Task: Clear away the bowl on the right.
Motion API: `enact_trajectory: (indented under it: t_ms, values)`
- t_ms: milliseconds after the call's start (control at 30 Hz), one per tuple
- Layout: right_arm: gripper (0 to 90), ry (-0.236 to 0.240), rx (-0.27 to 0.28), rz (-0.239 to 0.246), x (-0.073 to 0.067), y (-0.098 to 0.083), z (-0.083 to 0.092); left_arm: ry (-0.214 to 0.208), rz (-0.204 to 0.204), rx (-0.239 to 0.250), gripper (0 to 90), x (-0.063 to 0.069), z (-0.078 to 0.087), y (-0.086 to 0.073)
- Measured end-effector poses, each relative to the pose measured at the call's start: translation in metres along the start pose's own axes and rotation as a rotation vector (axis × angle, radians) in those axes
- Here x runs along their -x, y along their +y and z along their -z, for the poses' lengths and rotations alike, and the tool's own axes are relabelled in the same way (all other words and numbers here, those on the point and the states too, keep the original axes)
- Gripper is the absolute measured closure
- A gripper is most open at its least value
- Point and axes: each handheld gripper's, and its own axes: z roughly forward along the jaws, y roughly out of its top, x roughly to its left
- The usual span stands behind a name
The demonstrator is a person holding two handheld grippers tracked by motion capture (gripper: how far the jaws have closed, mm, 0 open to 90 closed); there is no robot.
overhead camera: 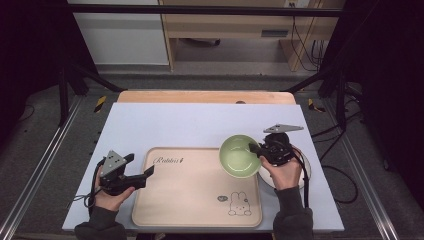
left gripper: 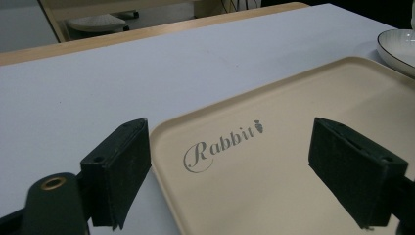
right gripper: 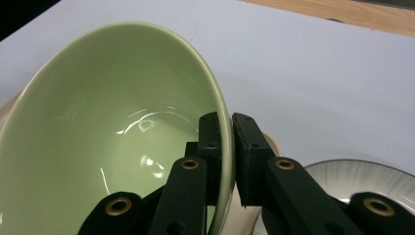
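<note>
- right gripper (right gripper: 226, 147) is pinching the bowl (overhead camera: 240, 155) by its rim, one jaw inside and one outside, clamped tight on the wall (super clear in the right gripper view)
- bowl (right gripper: 112, 122) is green, empty, and tilted in the grip, so imo it's being carried, not resting flat
- from the high view it sits over the tray's (overhead camera: 195, 200) far right corner, partly over the edge. can't tell if its base touches the tray or hangs just above it
- plate (overhead camera: 306, 170) is on the mat just right of the tray, mostly hidden under the right hand (overhead camera: 285, 172). the bowl looks lifted off it or near it, tho that's a guess
- left gripper (overhead camera: 142, 176) has its jaws spread wide w/ nothing between them, hovering at the tray's near left edge beside the "Rabbit" print (left gripper: 222, 144). might be there to steady the tray, no contact that I can see
- progress: grab is done, bowl is up and at the tray. what's left afaict is moving it fully over the tray, leveling it, setting it down and letting go
- rest of the tray is bare, so lots of room to land it
</note>
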Motion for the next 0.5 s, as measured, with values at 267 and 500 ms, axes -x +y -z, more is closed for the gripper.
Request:
enact_trajectory:
  t_ms: [267, 500]
  values:
    - [83.4, 0.023, 0.004, 0.004, -0.01, 0.007, -0.011, -0.001, 0.0, 0.0, 15.4, 0.0, 0.0, 0.0]
    - [83.4, 0.044, -0.004, 0.008, -0.018, 0.01, -0.023, -0.005, -0.002, 0.0, 15.4, 0.001, -0.001, 0.0]
